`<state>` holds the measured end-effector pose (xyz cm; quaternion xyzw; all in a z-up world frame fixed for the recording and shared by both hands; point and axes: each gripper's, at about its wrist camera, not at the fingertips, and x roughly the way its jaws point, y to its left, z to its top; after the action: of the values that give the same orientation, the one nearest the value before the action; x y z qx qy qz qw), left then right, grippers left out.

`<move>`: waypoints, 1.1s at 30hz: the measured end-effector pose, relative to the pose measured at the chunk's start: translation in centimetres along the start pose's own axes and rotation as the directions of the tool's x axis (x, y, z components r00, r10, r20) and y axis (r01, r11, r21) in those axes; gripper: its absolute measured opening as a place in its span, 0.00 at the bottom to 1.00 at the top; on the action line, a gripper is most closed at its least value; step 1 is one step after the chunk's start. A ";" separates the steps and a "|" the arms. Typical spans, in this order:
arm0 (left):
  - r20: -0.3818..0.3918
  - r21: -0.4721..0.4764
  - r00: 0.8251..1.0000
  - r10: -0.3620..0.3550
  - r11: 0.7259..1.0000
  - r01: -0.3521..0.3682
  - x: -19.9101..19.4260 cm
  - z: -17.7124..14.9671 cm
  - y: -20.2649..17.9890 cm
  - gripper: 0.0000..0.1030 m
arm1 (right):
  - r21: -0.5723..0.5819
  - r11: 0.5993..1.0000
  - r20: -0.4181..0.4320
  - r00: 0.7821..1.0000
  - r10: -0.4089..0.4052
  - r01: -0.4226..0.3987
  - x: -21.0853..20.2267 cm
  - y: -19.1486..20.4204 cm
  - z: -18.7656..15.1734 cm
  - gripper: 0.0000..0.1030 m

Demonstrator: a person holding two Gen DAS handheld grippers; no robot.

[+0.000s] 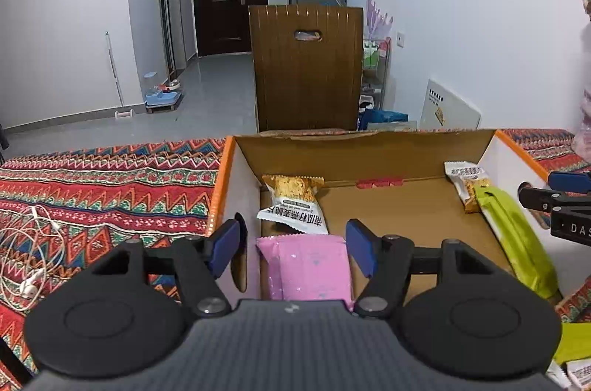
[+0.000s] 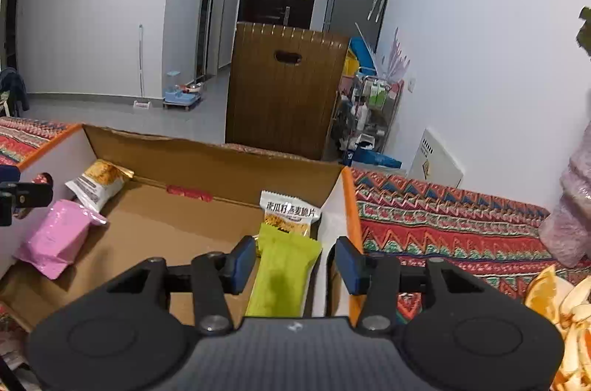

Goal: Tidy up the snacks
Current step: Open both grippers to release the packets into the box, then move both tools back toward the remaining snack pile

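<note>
Looking across the patterned cloth (image 1: 92,177), we see an open cardboard box (image 1: 369,147) with orange-edged side walls sitting on it. Our left gripper (image 1: 295,239) hangs over the box's left side, its blue pads spread to either side of a pink pack (image 1: 306,265) without pressing it, so it is released. That pack is matte pink and lies flat against the left wall. Past it, in the far left corner, a white oat pack (image 1: 291,202) with a golden top leans up. Our right gripper (image 2: 295,261) is at the right wall, jaws apart around a lime-green pack (image 2: 280,276) and clear of it. The green pack lies along the right wall, its far end overlapping a second oat pack (image 2: 288,212) in the far right corner.
</note>
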<state>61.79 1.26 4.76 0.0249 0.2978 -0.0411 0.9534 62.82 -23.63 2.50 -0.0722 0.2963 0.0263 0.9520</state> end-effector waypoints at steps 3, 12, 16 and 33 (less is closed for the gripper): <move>0.008 -0.012 1.000 -0.008 1.000 0.008 -1.5 0.2 0.1 0.66 | 0.004 1.000 0.013 1.000 0.002 -0.002 -1.7 -0.4 0.1 0.47; 0.054 -0.042 0.998 -0.019 0.999 0.022 -10.3 -1.8 0.2 0.84 | 0.042 0.997 0.106 0.992 0.063 -0.068 -10.1 -2.0 -1.4 0.77; 0.091 -0.036 0.995 -0.029 0.999 0.032 -15.4 -3.6 -0.1 0.93 | 0.027 0.996 0.127 0.989 0.077 -0.081 -14.3 -2.1 -3.2 0.84; 0.193 -0.025 0.979 -0.070 0.997 0.077 -31.3 -12.4 -4.1 1.00 | 0.058 0.984 0.205 0.966 0.154 -0.169 -30.2 -1.4 -13.9 0.90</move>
<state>28.81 0.03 12.32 -0.0058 0.2056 -0.0736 0.9759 30.28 -27.35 8.49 -0.0091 0.2048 0.1000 0.9736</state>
